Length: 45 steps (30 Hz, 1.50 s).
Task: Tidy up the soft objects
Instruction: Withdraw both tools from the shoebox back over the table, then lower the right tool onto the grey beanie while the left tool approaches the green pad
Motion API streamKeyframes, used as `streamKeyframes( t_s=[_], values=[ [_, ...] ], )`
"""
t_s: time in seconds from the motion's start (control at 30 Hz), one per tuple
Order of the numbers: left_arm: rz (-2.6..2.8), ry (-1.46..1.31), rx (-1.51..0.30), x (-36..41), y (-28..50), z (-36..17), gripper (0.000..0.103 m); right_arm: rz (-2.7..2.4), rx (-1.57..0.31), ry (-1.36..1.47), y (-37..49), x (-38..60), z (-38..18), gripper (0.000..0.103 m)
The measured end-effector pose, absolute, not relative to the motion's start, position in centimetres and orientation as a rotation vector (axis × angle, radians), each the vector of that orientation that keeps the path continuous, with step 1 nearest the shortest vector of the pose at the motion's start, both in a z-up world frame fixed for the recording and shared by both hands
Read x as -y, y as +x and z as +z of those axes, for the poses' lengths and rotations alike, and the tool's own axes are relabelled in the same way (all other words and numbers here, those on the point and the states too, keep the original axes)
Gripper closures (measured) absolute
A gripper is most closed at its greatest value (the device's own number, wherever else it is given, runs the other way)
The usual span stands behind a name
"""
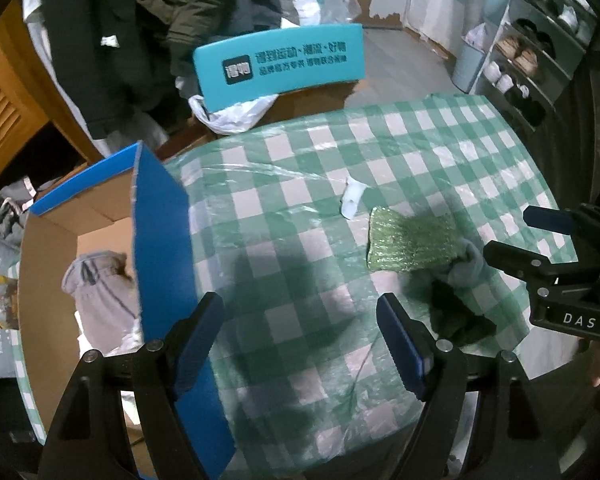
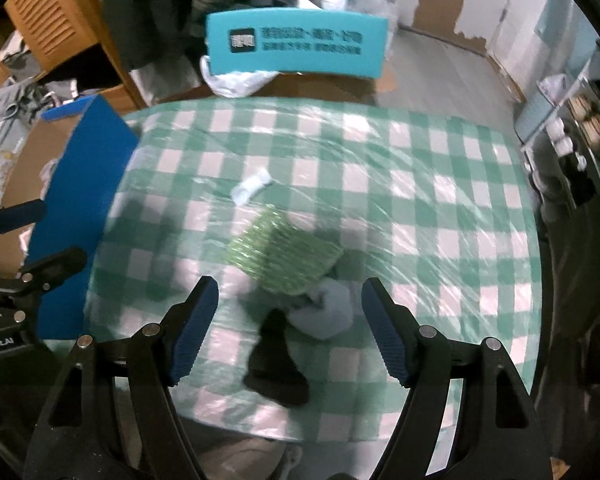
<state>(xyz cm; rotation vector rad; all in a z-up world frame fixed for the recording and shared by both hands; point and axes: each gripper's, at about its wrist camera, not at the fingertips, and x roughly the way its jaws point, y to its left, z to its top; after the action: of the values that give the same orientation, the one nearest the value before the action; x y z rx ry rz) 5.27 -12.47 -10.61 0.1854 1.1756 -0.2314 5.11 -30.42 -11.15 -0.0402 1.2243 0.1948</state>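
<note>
I am steering two handheld grippers above a table covered in a green-and-white checked cloth under clear plastic.

My right gripper has its blue-padded fingers spread wide, holding nothing. Directly ahead of them, in the gap between the pads, lies a small heap of soft things: a black sock nearest the fingers, a grey cloth touching it just beyond, and a glittery green pouch overlapping the grey cloth's far side. The sock's long axis runs away from the fingers, roughly in line with them. The view is blurred, so finer contact I cannot judge.

My left gripper is also spread wide and empty. From it, the heap sits ahead and off to the right of its right finger, so my right gripper is clearly the nearer one.

Just left of the left fingers stands an open cardboard box with a raised blue flap; a grey garment already lies inside. A small white scrap lies beyond the heap.

I judge there is open cloth all around the heap, with the table's near edge just under the right fingers.
</note>
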Motion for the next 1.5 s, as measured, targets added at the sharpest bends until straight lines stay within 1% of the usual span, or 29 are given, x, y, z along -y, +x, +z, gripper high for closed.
streamKeyframes(
  t_s=[0.47,0.97,1.13,1.5],
  values=[
    [-0.273,0.161,-1.239,15.1,6.8,-14.2,0.023,0.157,-1.321,0.029,5.7,33.9,-15.6,0.029],
    [-0.278,0.162,-1.290,16.0,8.1,-16.9,0.023,0.130,-1.409,0.040,7.4,34.2,-20.4,0.029],
    [-0.293,0.174,-1.300,16.8,8.3,-17.4,0.023,0.085,-1.416,0.055,7.8,35.4,-20.9,0.029],
    [-0.326,0.191,-1.303,18.9,8.9,-17.9,0.022,0.009,-1.395,0.051,7.3,38.1,-20.0,0.029]
  ],
)
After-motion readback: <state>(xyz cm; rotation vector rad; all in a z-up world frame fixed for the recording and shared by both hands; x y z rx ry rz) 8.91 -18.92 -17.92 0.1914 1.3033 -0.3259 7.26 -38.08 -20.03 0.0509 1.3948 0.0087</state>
